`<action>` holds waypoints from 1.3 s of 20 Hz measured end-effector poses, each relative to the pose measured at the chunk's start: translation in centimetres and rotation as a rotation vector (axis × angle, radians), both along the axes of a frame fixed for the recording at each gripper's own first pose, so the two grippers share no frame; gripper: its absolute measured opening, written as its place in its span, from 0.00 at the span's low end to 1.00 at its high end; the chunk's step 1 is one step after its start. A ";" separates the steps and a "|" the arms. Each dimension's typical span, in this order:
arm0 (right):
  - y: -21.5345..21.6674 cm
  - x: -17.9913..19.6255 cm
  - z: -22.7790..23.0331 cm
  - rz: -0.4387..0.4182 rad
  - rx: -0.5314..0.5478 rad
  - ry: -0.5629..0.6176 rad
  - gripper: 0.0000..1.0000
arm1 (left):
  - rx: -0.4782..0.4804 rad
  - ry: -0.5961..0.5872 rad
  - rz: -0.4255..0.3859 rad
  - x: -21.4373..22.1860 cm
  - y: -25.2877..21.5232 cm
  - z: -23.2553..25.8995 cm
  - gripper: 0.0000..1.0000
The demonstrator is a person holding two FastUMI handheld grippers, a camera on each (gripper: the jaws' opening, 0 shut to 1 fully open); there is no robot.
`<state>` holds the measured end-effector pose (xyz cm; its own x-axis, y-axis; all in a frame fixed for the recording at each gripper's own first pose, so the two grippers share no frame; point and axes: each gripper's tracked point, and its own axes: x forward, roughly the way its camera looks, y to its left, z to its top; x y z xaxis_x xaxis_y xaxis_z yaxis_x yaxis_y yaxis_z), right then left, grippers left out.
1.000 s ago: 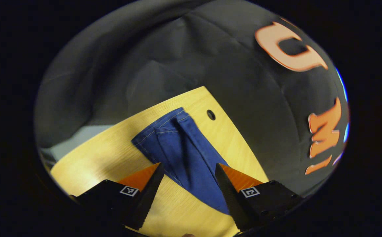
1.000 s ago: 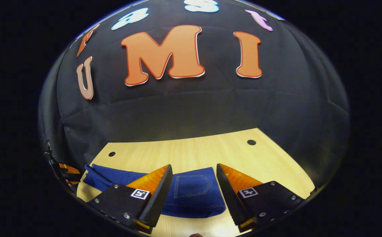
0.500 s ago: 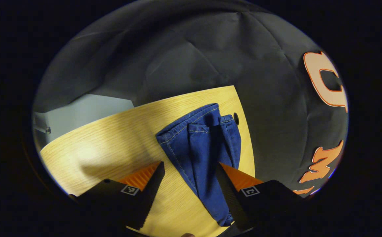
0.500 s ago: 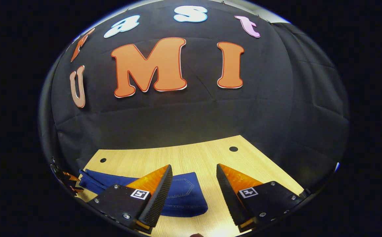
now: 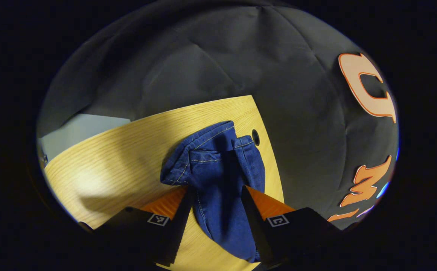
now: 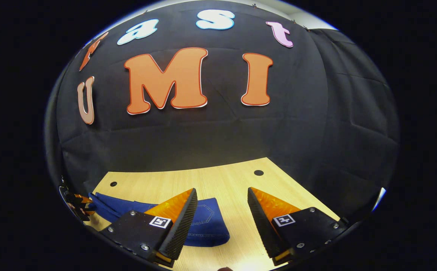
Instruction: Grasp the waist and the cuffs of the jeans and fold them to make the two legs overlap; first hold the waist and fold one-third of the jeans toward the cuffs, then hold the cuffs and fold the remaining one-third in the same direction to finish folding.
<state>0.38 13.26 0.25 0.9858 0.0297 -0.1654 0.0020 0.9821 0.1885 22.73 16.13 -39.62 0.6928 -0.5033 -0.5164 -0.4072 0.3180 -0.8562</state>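
- The blue jeans [image 5: 218, 177] lay on the wooden table [image 5: 120, 158], close to its far edge by the black cloth wall [image 5: 210, 60].
- In the left gripper view, the left gripper [image 5: 215, 205] was low over the jeans, with its two fingers on either side of the bunched legs.
- The fingers sat just beside the cloth, but it was not clear if they pressed on it, so its grip could not be told.
- The cuffs [image 5: 210, 145] were past the fingers, crumpled and a bit lifted, next to a small round hole [image 5: 255, 135] in the table.
- In the right gripper view, the right gripper [image 6: 222, 210] was wide apart and held nothing.
- The folded waist part of the jeans [image 6: 203, 226], with a back pocket showing, lay behind its left finger [image 6: 182, 218].
- Bare table showed between the two fingers.
- The other gripper [image 6: 76, 203] showed far off at the left edge, at the end of the jeans.
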 end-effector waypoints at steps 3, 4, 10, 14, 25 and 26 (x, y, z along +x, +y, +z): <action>-0.3 -0.2 -0.6 -0.007 -0.010 0.017 0.84 | -0.013 0.015 0.015 0.8 -0.6 -0.5 0.59; -0.6 -0.1 -0.9 -0.011 -0.008 0.026 0.84 | -0.016 0.032 0.028 0.8 -0.5 -1.0 0.43; -0.9 0.0 -1.6 -0.010 -0.010 0.056 0.84 | 0.006 0.003 0.005 0.9 -1.1 -1.7 0.05; -0.7 0.5 -1.6 0.000 -0.008 0.060 0.84 | 0.079 -0.052 -0.031 1.0 -0.9 -0.6 0.02; -1.9 1.6 -0.5 0.012 0.007 0.039 0.84 | 0.272 -0.294 -0.066 1.0 -1.4 9.5 0.01; -1.9 1.8 -0.4 0.017 0.008 0.036 0.84 | 0.287 -0.329 -0.069 1.2 -1.6 10.8 0.01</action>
